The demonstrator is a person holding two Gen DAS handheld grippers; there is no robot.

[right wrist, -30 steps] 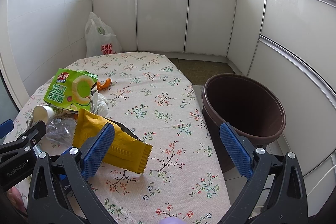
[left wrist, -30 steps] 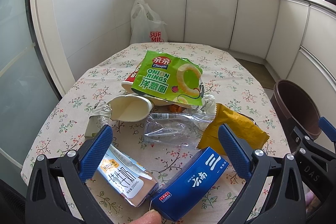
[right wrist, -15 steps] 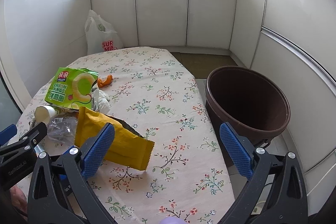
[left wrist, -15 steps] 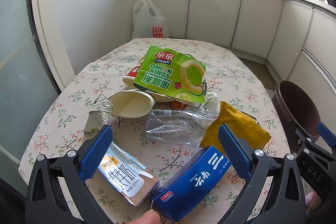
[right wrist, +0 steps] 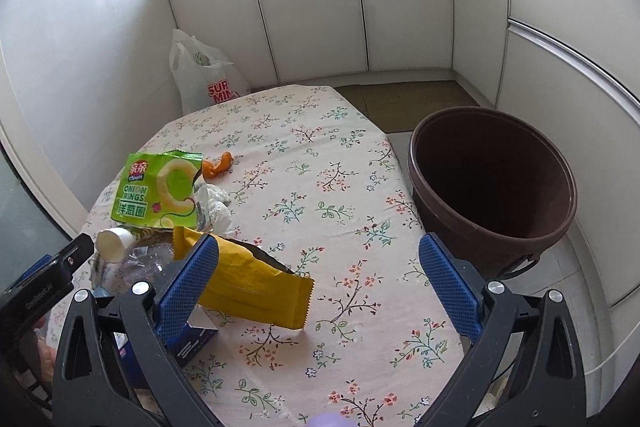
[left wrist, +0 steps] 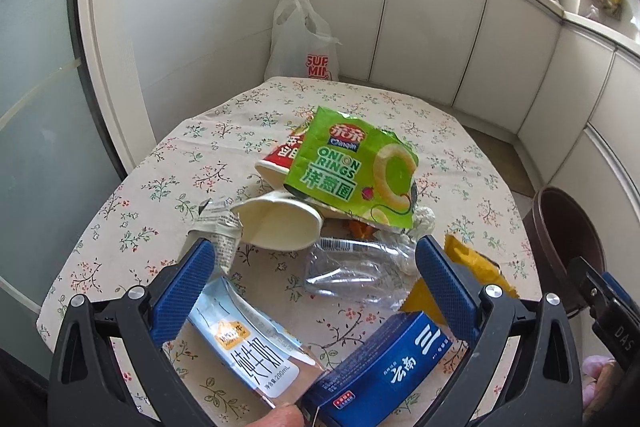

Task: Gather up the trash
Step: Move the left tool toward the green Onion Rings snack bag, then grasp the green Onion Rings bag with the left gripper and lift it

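Two wrist views, shared table (left wrist: pixel 168 187)

Both claws have risen and drawn back, left claw (left wrist: pixel 316 283) and right claw (right wrist: pixel 318 285)

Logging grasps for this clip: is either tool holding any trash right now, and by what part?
Nothing is held: the left tool and right tool are both open and empty.

The left tongs (left wrist: pixel 314 281) stand wide open, their blue ribbed pads (left wrist: pixel 182 293) well apart and gripping nothing, held tilted down over the desk (left wrist: pixel 144 195). The right tongs (right wrist: pixel 318 285) are spread just as wide and hold nothing, angled down beside the left tongs. A fingertip (left wrist: pixel 276 419) shows at the bottom edge of the left view, probably the person's thumb.
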